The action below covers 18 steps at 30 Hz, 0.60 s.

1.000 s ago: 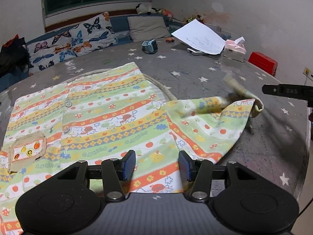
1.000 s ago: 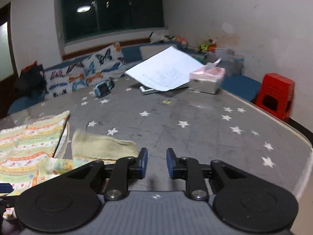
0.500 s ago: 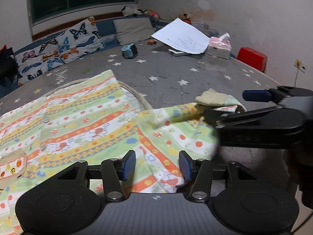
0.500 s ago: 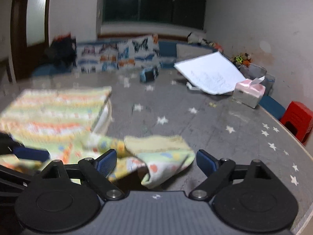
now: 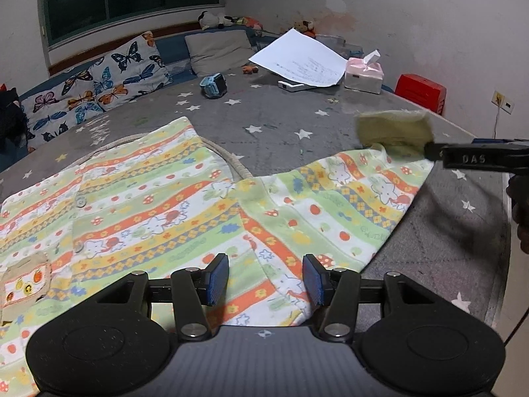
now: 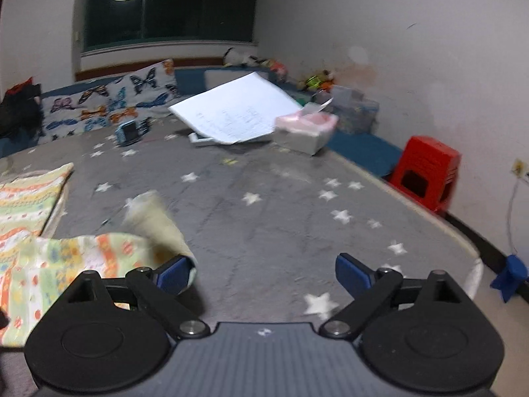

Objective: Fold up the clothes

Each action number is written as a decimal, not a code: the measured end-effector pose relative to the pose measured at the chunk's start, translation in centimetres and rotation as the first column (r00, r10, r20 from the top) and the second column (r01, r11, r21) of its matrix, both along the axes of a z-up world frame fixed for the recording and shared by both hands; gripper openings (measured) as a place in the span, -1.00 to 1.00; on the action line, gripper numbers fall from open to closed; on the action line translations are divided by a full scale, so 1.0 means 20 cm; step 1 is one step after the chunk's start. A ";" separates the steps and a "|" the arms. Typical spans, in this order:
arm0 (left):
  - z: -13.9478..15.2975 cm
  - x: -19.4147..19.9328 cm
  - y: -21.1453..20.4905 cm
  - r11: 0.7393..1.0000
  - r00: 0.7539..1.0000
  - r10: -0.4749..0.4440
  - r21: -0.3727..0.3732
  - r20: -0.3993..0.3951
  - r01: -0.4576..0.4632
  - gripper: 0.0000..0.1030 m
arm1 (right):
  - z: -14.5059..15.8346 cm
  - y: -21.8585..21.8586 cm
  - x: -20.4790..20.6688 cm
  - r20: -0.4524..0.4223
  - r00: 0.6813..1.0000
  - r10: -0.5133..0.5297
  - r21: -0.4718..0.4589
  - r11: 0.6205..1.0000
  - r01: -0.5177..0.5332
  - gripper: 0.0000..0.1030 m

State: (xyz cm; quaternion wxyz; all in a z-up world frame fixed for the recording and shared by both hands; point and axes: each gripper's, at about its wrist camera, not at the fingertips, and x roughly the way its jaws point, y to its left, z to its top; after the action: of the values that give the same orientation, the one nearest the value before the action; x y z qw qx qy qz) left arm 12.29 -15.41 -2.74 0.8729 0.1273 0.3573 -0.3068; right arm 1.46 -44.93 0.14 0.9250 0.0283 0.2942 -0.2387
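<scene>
The left tool (image 5: 266, 279) hangs with its two blue ribbed pads apart, nothing between them, low over the near edge of a soft cotton garment (image 5: 158, 205) that lies on the grey star-printed mat (image 5: 271, 112). The cloth is striped in wavy bands of orange, yellow and pale green, dotted with small cats, apples and mushrooms; a beige patch pocket (image 5: 24, 281) sits at its near left. Its sleeve (image 5: 334, 205) stretches out to the right, ending in a plain ribbed yellowish cuff (image 5: 393, 130) that looks lifted and blurred.

The right tool (image 6: 264, 273) is spread wide, and its left pad (image 6: 175, 273) touches the cuff (image 6: 155, 225) (whether it presses it, I cannot tell). In the left view, one black finger of that tool (image 5: 476, 158) reaches in from the right edge beside the cuff.

Farther off on the mat are a flat white sheet of paper (image 5: 301, 61), a pink tissue box (image 5: 363, 74) and a small blue gadget (image 5: 214, 85). Butterfly-print pillows (image 5: 99, 89) line the far side, and a red plastic stool (image 6: 426, 172) stands at the right by the wall.
</scene>
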 end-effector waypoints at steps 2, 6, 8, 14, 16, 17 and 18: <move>0.01 0.00 0.01 1.000 1.000 0.004 -0.002 0.000 -0.004 0.03 | 0.02 -0.01 0.00 0.024 1.000 -0.005 0.008 1.000 0.005 0.83; 0.01 0.00 0.04 1.000 1.000 0.022 0.004 -0.003 -0.022 0.03 | 0.04 -0.02 0.04 0.063 0.998 0.026 0.056 0.998 -0.030 0.81; 0.01 0.00 0.06 0.999 0.999 0.032 0.002 -0.006 -0.032 0.03 | 0.04 0.02 0.07 0.059 0.995 0.081 0.062 0.994 -0.085 0.78; 0.03 0.01 0.12 0.998 0.998 0.062 -0.006 -0.017 -0.062 0.03 | -0.07 0.07 0.26 -0.010 0.981 0.194 0.161 0.968 -0.190 0.62; 0.03 0.01 0.14 0.997 0.997 0.071 -0.009 -0.021 -0.072 0.03 | -0.11 0.09 0.31 -0.035 0.978 0.207 0.153 0.968 -0.200 0.64; 0.03 0.01 0.15 0.997 0.997 0.076 -0.010 -0.022 -0.077 0.03 | -0.12 0.09 0.34 -0.052 0.976 0.213 0.143 0.969 -0.204 0.64; 0.04 0.01 0.16 0.996 0.996 0.083 -0.013 -0.022 -0.084 0.03 | -0.12 0.10 0.34 -0.059 0.975 0.213 0.126 0.971 -0.204 0.63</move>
State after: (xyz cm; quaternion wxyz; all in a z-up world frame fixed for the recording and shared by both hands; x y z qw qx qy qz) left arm 12.49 -12.15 -1.96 0.8819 0.1031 0.3696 -0.2739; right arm 8.36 -42.88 -2.32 0.9304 0.0438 0.3426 -0.1230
